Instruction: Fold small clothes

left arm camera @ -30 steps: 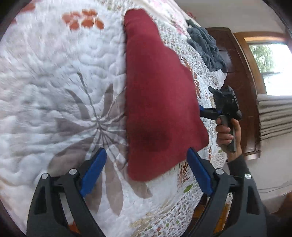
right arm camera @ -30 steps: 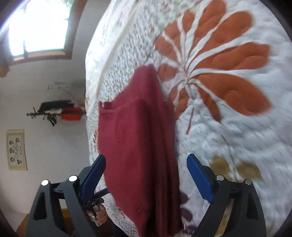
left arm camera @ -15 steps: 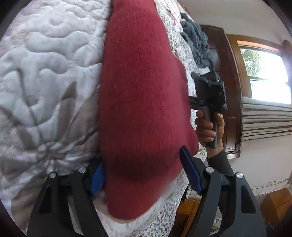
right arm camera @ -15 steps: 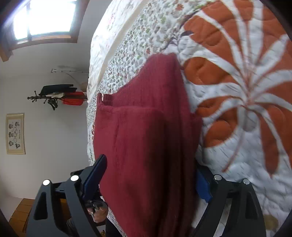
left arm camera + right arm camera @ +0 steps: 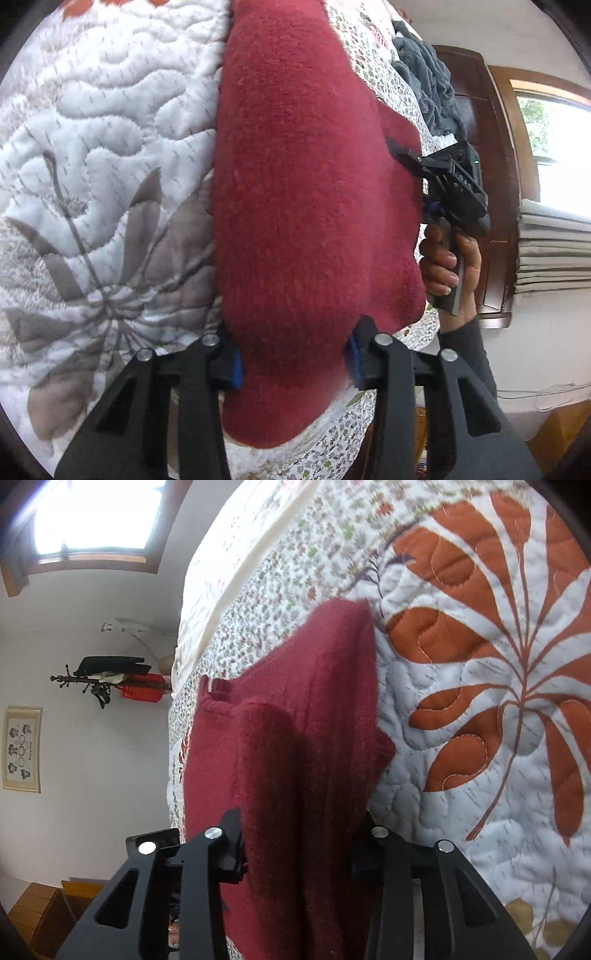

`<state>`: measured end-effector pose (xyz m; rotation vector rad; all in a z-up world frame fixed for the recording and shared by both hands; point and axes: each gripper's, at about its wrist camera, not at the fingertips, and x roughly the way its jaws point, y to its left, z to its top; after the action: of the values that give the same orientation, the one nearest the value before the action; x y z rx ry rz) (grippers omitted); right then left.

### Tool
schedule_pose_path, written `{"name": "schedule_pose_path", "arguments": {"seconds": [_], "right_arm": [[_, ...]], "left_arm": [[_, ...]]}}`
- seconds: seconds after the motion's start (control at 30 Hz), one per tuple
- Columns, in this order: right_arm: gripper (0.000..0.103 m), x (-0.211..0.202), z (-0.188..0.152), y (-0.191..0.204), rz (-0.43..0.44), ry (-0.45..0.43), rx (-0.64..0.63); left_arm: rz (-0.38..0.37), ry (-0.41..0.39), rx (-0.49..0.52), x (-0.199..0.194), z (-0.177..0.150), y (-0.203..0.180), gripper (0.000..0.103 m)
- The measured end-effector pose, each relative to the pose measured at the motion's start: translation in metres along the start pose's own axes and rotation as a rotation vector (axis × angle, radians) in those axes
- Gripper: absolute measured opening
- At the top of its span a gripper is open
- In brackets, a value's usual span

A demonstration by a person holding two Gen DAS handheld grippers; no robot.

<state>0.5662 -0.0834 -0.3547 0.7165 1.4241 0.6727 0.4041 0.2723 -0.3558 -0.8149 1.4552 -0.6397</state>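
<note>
A white quilted bedspread printed with grey and orange leaves (image 5: 110, 155) fills most of both views, its far edges cut off by the round fisheye border. On it lies a dark red fuzzy knitted garment (image 5: 306, 206), folded into a long shape that runs from the top centre of the left wrist view down to the bottom centre; how its layers stack underneath cannot be made out. The left tool (image 5: 293, 360) pinches the garment's near end, the cloth bulging between and below the blue pads so their faces are mostly hidden. At the right of that frame the right tool (image 5: 402, 157) bites the garment's side edge, held by a hand (image 5: 448, 258). In the right wrist view, the right tool (image 5: 299, 845) clamps a thick red fold that covers its pads. A crumpled grey-blue cloth (image 5: 428, 81) sits upper right.
</note>
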Motion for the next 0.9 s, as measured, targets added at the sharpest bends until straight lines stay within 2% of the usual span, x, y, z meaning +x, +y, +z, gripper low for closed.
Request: {"name": "schedule_pose_path", "arguments": {"seconds": [0.2, 0.4, 0.67, 0.8, 0.9], "right_arm": [[0.035, -0.014, -0.011, 0.031, -0.001, -0.039, -0.033], [0.034, -0.024, -0.039, 0.077, 0.027, -0.055, -0.067], [0.033, 0.002, -0.108, 0.142, 0.108, -0.027, -0.108], [0.033, 0.034, -0.152, 0.168, 0.144, 0.018, -0.128], [0.033, 0.062, -0.179, 0.172, 0.145, 0.060, -0.116]], "left_arm": [[0.025, -0.021, 0.031, -0.021, -0.004, -0.018, 0.030], [0.041, -0.053, 0.080, -0.069, -0.029, -0.039, 0.029], [0.069, -0.111, 0.092, -0.156, -0.116, -0.030, 0.029], [0.083, -0.137, 0.074, -0.184, -0.158, -0.007, 0.029], [0.093, -0.157, 0.041, -0.198, -0.195, 0.022, 0.029]]}}
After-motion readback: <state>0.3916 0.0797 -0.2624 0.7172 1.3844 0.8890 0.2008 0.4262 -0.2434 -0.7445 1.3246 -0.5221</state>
